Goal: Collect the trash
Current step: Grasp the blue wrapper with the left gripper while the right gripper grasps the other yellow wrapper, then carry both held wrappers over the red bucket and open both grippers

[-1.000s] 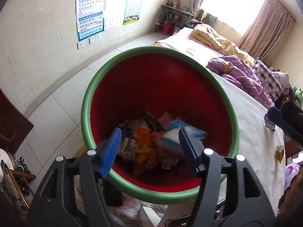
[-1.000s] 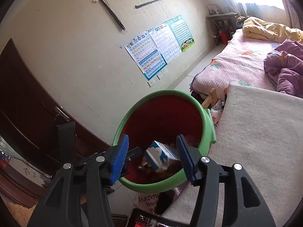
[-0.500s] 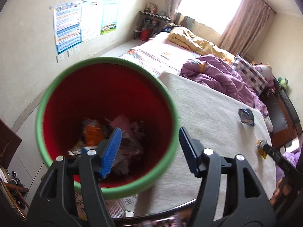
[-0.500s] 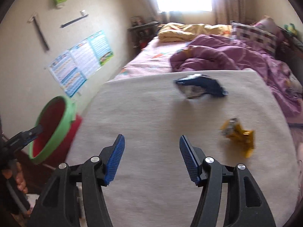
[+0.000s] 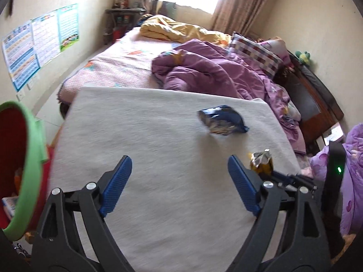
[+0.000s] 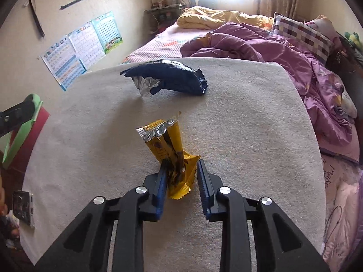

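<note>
Yellow wrapper (image 6: 170,158): on the pad (image 6: 226,117), near edge, pinched in the right gripper (image 6: 180,176), not yet lifted. Blue wrapper (image 6: 169,77): on the pad, far side, untouched; left gripper (image 5: 179,181) hovers over the pad, jaws opening, nothing between. Bin (image 5: 25,181): left of the pad, already holding trash; two pieces left, by this reckoning.

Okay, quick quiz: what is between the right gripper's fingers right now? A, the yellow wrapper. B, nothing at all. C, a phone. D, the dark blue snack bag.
A: in the right wrist view the right gripper has closed around the lower part of the yellow wrapper, while the blue bag lies untouched farther back on the white mat.
</note>
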Tool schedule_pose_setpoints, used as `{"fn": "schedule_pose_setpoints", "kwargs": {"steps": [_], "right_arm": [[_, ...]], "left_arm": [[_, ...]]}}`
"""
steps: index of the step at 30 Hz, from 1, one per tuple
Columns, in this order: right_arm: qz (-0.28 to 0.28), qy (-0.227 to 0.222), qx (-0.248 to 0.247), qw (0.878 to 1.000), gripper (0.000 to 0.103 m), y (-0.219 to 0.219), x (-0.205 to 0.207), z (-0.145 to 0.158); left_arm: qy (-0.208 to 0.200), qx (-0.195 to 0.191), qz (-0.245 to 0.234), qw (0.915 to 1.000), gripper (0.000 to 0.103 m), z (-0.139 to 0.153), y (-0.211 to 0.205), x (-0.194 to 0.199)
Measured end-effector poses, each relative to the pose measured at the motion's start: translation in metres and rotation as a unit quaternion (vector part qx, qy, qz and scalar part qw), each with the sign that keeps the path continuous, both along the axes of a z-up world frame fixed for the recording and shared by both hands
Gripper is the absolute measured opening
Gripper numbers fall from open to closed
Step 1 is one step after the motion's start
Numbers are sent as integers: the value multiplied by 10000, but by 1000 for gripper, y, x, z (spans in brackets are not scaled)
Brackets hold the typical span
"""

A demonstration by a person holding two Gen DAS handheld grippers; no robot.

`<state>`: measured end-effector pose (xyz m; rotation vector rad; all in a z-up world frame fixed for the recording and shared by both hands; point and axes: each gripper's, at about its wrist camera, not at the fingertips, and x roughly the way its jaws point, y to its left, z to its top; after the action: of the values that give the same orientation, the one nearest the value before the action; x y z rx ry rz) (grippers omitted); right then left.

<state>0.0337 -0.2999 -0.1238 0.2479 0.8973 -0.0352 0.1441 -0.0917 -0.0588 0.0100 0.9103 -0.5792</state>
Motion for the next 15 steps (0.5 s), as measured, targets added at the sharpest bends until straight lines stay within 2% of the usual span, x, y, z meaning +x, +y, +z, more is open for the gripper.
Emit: {"fn": "schedule_pose_setpoints", "kwargs": {"steps": [2, 4, 6, 9, 12, 14, 15], "right_arm": [[67, -97, 148, 9998, 23, -5, -9, 5], [128, -131, 376, 9991, 23, -13, -20, 5], [128, -128, 538, 9984, 23, -21, -28, 6], [90, -136, 736, 9972, 23, -31, -37, 6], [50, -162, 856, 9962, 23, -38, -43, 8], [15, -202, 927, 9955, 23, -41, -48, 10], [4, -226, 949, 9952, 23, -45, -49, 10]], "left_arm": [[-74, 13, -81, 9999, 84, -1, -23, 6], [-164, 94, -239, 9995, 90, -3, -45, 15], [-230, 427, -482, 9977, 90, -10, -76, 27], [-355, 706, -865, 9931, 90, -18, -112, 41], [-367, 1248, -1340, 9824, 90, -32, -149, 52], [-325, 1584, -1537, 9748, 86, -45, -163, 57], [-246, 1720, -1625, 9713, 72, -51, -170, 59]]}}
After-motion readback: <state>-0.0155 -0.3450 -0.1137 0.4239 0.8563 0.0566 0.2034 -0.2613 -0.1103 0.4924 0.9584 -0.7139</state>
